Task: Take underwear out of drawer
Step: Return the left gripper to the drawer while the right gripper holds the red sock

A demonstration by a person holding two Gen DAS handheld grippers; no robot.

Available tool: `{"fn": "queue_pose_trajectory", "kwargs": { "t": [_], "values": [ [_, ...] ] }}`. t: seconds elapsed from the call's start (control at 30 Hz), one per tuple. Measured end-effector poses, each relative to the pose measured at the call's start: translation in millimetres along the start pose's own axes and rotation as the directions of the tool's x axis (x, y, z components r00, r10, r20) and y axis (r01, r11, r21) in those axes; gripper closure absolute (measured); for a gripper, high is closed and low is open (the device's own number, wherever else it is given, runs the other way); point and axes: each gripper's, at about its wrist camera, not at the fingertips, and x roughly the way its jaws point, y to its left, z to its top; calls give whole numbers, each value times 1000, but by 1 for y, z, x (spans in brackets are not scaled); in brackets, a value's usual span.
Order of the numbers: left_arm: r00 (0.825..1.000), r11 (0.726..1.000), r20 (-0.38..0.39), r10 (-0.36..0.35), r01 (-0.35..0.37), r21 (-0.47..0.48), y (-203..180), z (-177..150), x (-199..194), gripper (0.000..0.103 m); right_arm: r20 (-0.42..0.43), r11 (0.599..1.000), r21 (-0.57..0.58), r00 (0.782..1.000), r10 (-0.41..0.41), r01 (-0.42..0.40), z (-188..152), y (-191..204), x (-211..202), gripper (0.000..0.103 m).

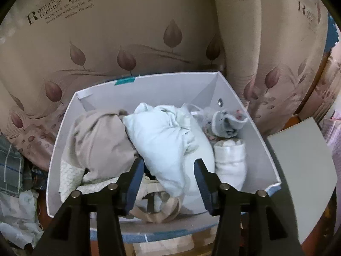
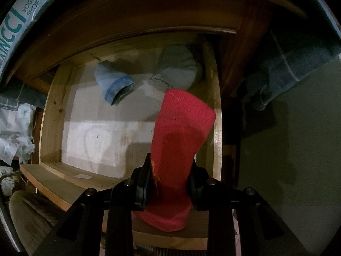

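Note:
In the right wrist view my right gripper [image 2: 170, 171] is shut on a red knitted piece of underwear [image 2: 183, 119], which stands up above the open wooden drawer [image 2: 51, 115]. Two rolled pieces lie at the drawer's back, a blue one [image 2: 113, 82] and a grey-white one [image 2: 178, 68]. In the left wrist view my left gripper [image 1: 169, 167] is open over a white box [image 1: 149, 87] of clothes. A pale blue-white bundle [image 1: 164, 136] lies between its fingers, and the pads do not press on it. A beige garment [image 1: 100, 138] lies to the left of the bundle.
The box also holds a grey sock [image 1: 226, 123], a white roll [image 1: 231, 160] and a beige band [image 1: 157, 211]. A leaf-print fabric [image 1: 127, 42] hangs behind it, with a white board [image 1: 302, 164] on the right. Plaid cloth [image 1: 10, 166] and crumpled plastic [image 2: 12, 132] lie left.

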Motion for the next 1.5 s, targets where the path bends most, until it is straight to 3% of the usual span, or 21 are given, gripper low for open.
{"fn": "queue_pose_trajectory", "kwargs": {
  "t": [0.23, 0.5, 0.67, 0.8, 0.97, 1.1, 1.27, 1.5],
  "values": [
    [997, 1000, 82, 2, -4, 25, 0, -20, -41, 47, 4, 1000, -2, 1000, -6, 6, 0, -1, 0, 77],
    [994, 998, 99, 42, -47, 46, 15, -81, -57, 45, 6, 1000, -3, 1000, -8, 8, 0, -2, -1, 77],
    [996, 998, 67, 64, -63, -13, 35, -132, -43, 45, 6, 1000, -5, 1000, -11, 11, 1, -1, -2, 77],
    [997, 993, -8, 78, -78, -88, 53, -173, -14, 45, 5, 1000, -10, 1000, -19, 19, 2, 1, -2, 77],
    [990, 985, -48, 132, -136, -101, 61, -212, 16, 45, 5, 999, -13, 999, -36, 36, 4, 3, -2, 77],
    [992, 989, -62, 112, -117, -88, 59, -230, 30, 45, 11, 998, -26, 998, -59, 59, 3, 6, -2, 77],
    [996, 989, -61, 60, -68, -134, 64, -244, 42, 45, 11, 996, -36, 997, -81, 81, 2, 7, -1, 77],
    [999, 980, -31, 40, -46, -193, 70, -253, 44, 45, 22, 993, -51, 994, -108, 109, 1, 10, -1, 77]
  ]
}}
